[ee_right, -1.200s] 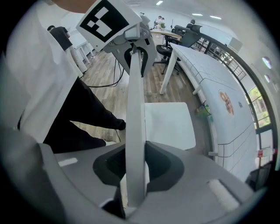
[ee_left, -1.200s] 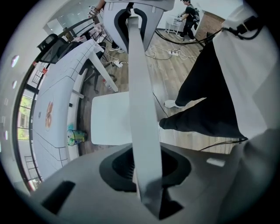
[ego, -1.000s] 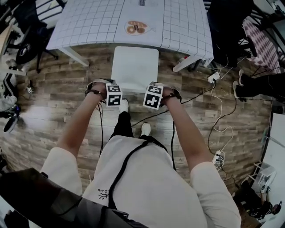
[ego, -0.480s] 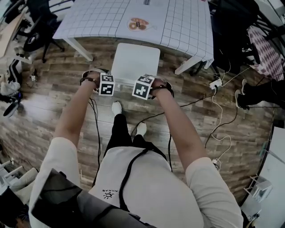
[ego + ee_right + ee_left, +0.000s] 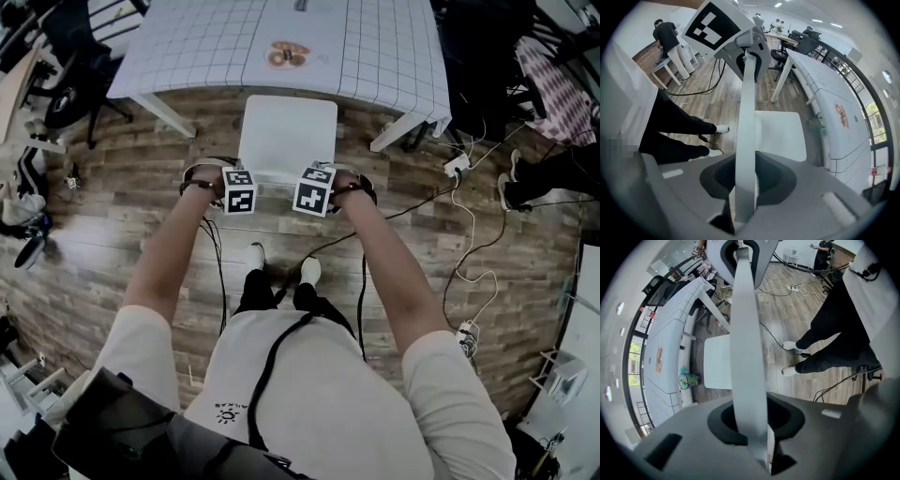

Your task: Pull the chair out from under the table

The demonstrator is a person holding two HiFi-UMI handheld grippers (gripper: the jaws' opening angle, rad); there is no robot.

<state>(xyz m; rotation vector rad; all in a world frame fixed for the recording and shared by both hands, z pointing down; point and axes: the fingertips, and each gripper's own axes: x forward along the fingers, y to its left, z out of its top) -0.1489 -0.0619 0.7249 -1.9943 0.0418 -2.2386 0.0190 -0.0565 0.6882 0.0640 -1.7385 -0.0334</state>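
The white chair stands on the wood floor, its seat almost wholly out from the white gridded table. Both grippers point down onto the top edge of its backrest. My left gripper is shut on the backrest's left part, which runs as a white strip between its jaws. My right gripper is shut on the right part, and the backrest strip passes between its jaws. The seat shows below the strip.
The person's shoes stand just behind the chair. Cables and a power strip lie on the floor at right. Table legs flank the chair. An office chair stands at left. A green cup sits under the table.
Both grippers keep their hold on the backrest and stay put. The person's feet have drawn level behind the chair, and the head view has swayed.
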